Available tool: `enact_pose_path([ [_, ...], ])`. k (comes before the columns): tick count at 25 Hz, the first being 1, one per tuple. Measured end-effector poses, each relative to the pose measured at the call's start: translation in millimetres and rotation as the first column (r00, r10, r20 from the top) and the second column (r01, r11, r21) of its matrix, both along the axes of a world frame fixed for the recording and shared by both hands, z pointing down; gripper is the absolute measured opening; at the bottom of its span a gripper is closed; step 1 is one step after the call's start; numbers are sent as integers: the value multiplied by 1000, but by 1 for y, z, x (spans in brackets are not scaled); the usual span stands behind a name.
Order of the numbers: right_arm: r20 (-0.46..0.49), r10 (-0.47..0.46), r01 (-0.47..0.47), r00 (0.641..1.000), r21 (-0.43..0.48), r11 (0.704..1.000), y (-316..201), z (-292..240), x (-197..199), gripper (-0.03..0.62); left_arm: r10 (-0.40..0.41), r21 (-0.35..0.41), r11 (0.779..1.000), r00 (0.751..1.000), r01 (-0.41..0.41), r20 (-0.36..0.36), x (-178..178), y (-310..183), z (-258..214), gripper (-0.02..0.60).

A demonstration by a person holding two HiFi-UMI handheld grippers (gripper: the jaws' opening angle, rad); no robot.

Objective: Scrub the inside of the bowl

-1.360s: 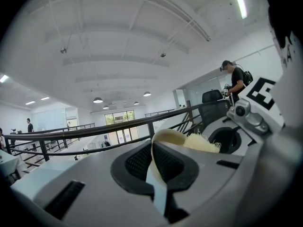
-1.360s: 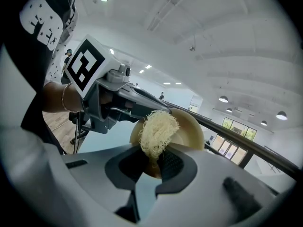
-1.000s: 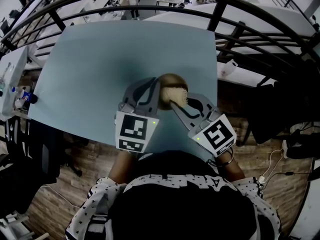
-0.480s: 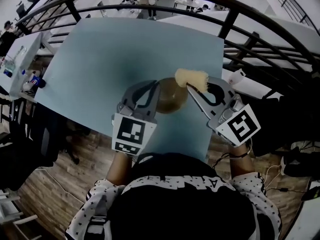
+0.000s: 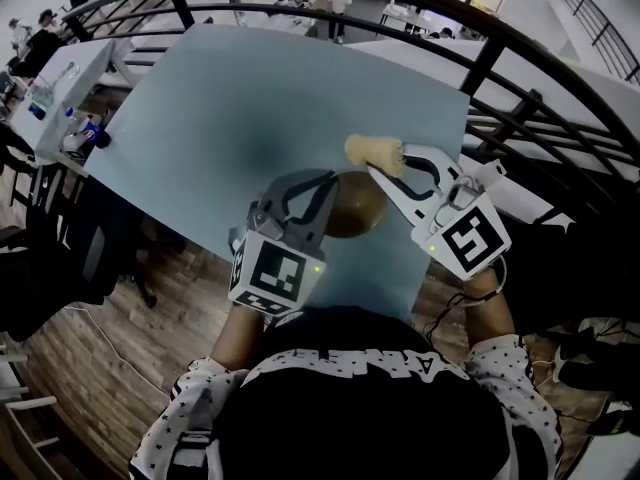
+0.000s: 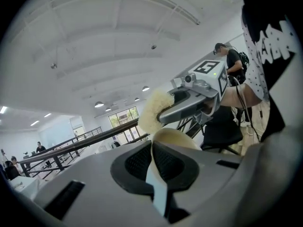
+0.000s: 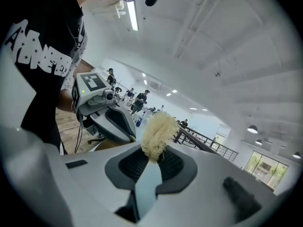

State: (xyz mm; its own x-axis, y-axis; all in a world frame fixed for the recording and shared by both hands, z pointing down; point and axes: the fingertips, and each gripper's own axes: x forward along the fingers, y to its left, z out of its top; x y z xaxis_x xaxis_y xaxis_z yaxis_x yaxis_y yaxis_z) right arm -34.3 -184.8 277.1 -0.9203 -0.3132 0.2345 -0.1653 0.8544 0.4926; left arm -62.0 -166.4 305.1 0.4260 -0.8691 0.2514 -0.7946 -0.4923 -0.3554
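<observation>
A brown bowl point(image 5: 358, 208) sits on the light blue table point(image 5: 240, 98) near its front edge. My left gripper point(image 5: 308, 196) is shut on the bowl's near-left rim; in the left gripper view the cream rim point(image 6: 177, 137) sticks out from between the pads. My right gripper point(image 5: 388, 168) is shut on a pale yellow fibrous scrubber point(image 5: 370, 150), held just beyond the bowl's far right rim and outside it. The scrubber point(image 7: 158, 129) shows clamped between the pads in the right gripper view. The bowl's inside is partly hidden.
A black metal railing point(image 5: 480, 68) curves round the table's far and right sides. The table's right edge runs close to the right gripper. Bottles point(image 5: 85, 133) stand on a side table at the far left. My own torso fills the bottom of the head view.
The scrubber was inside the bowl a second ago; the right gripper has lifted it out, up and to the right. The left gripper keeps its hold on the rim.
</observation>
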Motion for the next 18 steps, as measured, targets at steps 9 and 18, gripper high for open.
enact_pose_path([
  [9,-103,-81,83,991,18,996,13,15,-15,60,3,2,1000,996,-4,92,6,4,7,23],
  [18,-87,-91,89,992,-27,996,15,16,-10,60,-8,-7,1000,997,8,79,8,6,5,23],
])
